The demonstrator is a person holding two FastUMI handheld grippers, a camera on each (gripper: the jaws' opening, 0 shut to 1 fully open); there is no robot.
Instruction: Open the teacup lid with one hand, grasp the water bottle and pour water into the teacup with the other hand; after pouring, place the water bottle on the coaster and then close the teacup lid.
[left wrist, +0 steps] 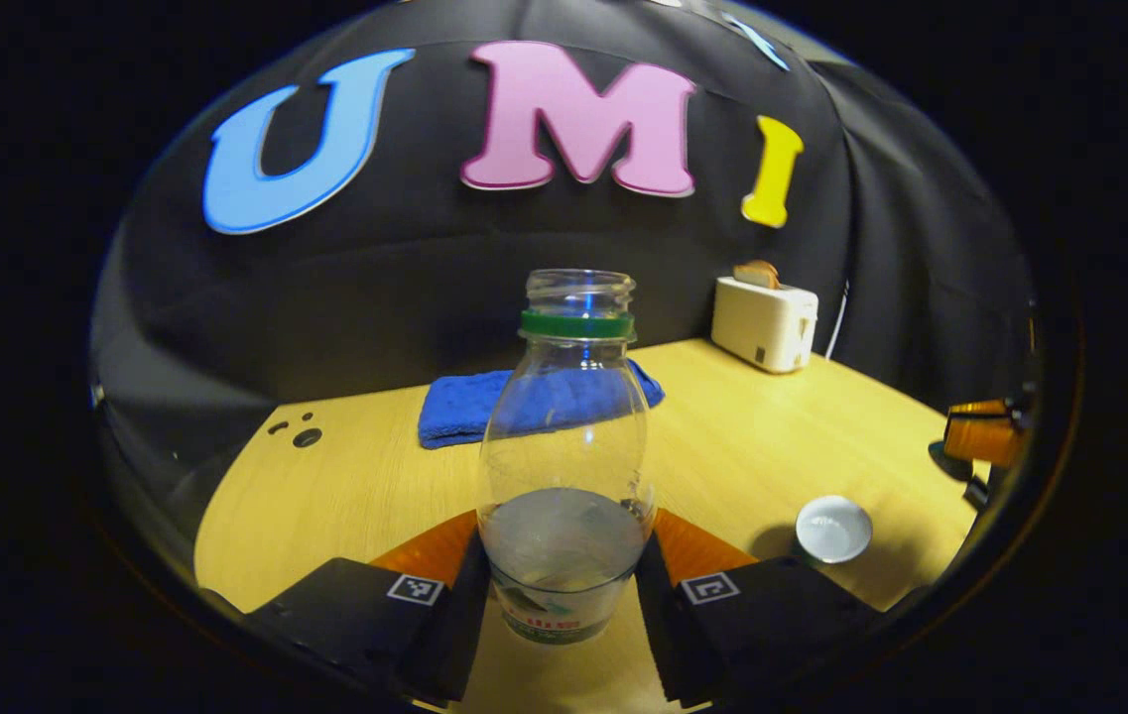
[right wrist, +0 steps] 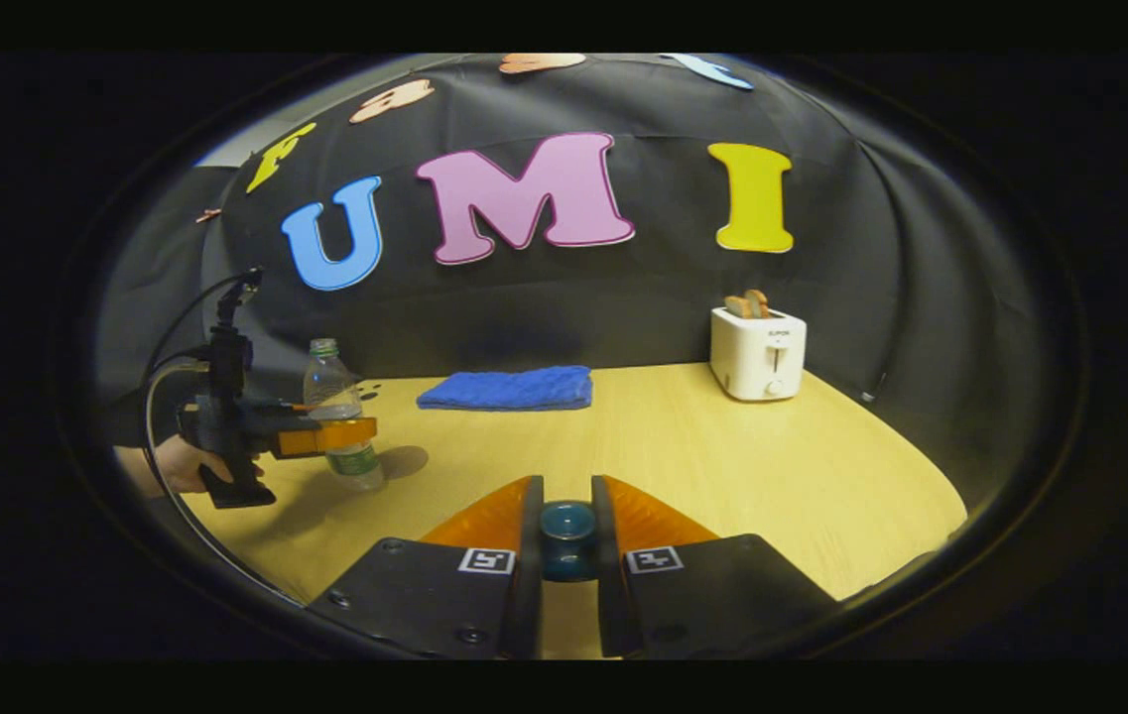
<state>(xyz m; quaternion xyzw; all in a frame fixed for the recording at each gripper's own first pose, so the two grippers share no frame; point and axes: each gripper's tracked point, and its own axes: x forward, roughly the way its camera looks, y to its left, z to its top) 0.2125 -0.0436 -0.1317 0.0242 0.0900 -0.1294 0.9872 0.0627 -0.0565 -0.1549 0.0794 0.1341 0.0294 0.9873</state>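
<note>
I have the water bottle [left wrist: 564, 466] standing upright on the desk [left wrist: 772, 436], capless, about a third full, with my left gripper [left wrist: 564, 595] flanking its lower body; both fingers sit against its sides, so I judge it pinched low down. In the right gripper view the same bottle [right wrist: 335, 416] sits by a round patch [right wrist: 405, 461] that may be the coaster, though I cannot tell. My right gripper [right wrist: 566, 540] is pressed onto a small dark blue knob [right wrist: 566, 531], which I take for the teacup lid. The white teacup [left wrist: 832, 528] stands open near the desk's right edge.

Risks as I see them: the grip is low on a thin, open bottle, so it could tip or slosh when lifted, and squeezing harder may buckle it. The cup's mouth is small, so a hasty pour could spill. The lid knob could slip. The blue towel [left wrist: 524, 402] and toaster [left wrist: 764, 322] stand well clear.
</note>
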